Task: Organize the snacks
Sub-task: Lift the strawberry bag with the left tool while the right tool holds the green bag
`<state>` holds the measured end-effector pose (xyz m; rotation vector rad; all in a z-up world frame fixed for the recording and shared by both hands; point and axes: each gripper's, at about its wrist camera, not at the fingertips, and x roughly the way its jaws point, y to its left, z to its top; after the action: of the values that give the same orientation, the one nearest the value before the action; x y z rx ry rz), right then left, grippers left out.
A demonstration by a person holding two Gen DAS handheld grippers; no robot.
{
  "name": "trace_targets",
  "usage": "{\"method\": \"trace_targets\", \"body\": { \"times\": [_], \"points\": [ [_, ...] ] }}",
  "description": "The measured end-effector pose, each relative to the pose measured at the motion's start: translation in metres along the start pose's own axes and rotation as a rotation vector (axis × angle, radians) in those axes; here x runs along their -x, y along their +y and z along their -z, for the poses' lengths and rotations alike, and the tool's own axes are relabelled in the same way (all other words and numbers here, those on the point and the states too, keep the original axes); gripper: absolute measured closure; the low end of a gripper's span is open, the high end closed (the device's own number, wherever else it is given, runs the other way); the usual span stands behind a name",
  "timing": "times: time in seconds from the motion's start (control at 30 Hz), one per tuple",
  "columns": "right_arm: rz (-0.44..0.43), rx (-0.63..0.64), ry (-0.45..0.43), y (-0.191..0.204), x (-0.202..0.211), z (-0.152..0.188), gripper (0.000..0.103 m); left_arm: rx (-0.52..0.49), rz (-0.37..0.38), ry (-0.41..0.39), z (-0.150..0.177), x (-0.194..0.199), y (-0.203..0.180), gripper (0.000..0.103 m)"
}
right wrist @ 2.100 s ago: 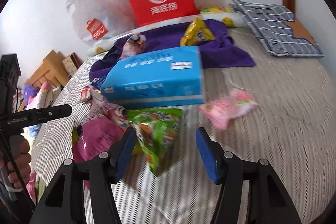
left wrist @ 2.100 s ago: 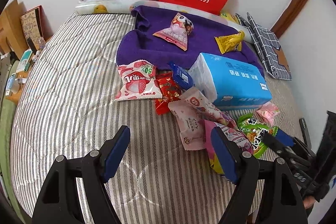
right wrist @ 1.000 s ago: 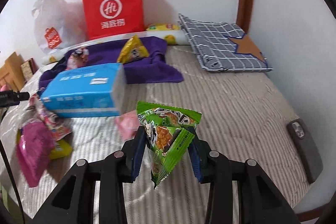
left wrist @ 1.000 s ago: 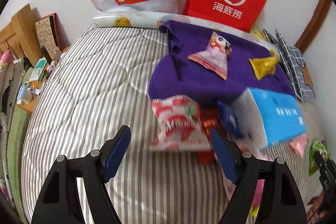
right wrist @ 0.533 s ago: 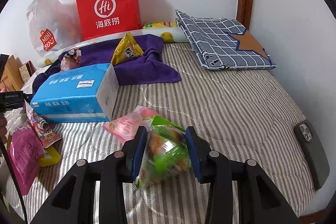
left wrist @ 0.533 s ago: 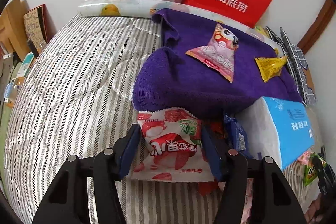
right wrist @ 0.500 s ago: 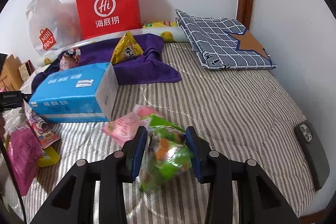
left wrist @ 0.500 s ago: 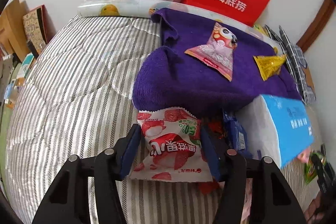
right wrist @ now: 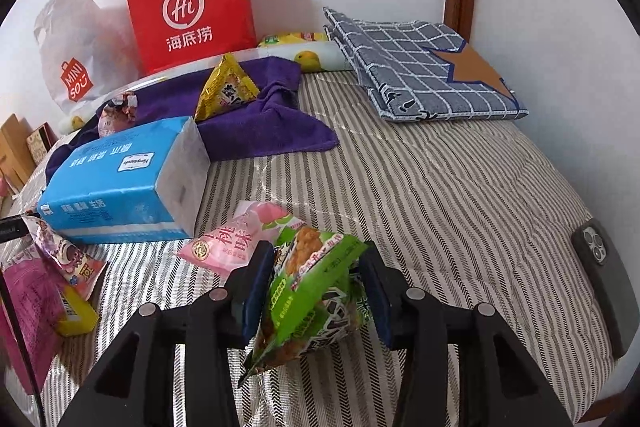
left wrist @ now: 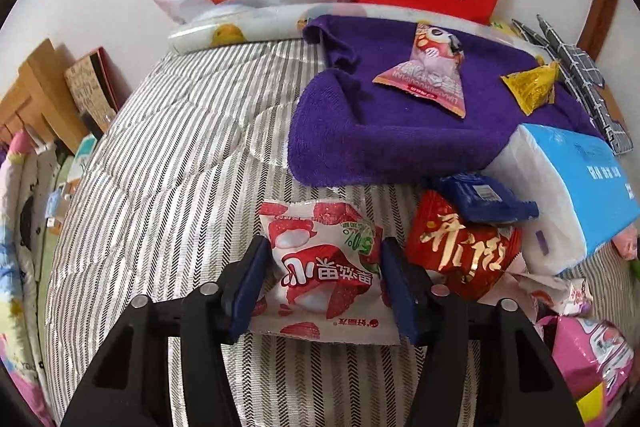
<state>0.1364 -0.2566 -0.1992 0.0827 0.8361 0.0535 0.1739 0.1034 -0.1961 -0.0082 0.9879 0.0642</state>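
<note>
The strawberry packet was clamped between the fingers of the left gripper and the green packet by the right gripper, probably for sorting. Farther off, two packets lay on the purple towel on the bed. Two seconds earlier both grippers had been open and empty.

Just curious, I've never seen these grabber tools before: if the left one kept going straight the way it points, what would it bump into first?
The left gripper is shut on the strawberry snack packet. Straight ahead there's a bare strip of striped bedspread, then probably the folded purple towel, though depth is hard to judge.
</note>
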Motion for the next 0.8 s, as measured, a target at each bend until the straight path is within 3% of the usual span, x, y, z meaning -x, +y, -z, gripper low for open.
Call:
{"method": "trace_targets", "body": {
  "times": [0.23, 0.5, 0.8],
  "points": [
    [0.008, 0.005, 0.018, 0.002, -0.003, 0.000, 0.058, 0.014, 0.001, -0.036, 0.005, 0.002, 0.001, 0.048],
    [-0.068, -0.064, 0.028, -0.011, -0.006, -0.002, 0.057, 0.017, 0.003, -0.036, 0.004, 0.001, 0.000, 0.048],
    [-0.045, -0.027, 0.034, -0.004, -0.006, -0.002, 0.057, 0.019, 0.003, -0.037, 0.004, 0.001, 0.001, 0.048]
  ]
}}
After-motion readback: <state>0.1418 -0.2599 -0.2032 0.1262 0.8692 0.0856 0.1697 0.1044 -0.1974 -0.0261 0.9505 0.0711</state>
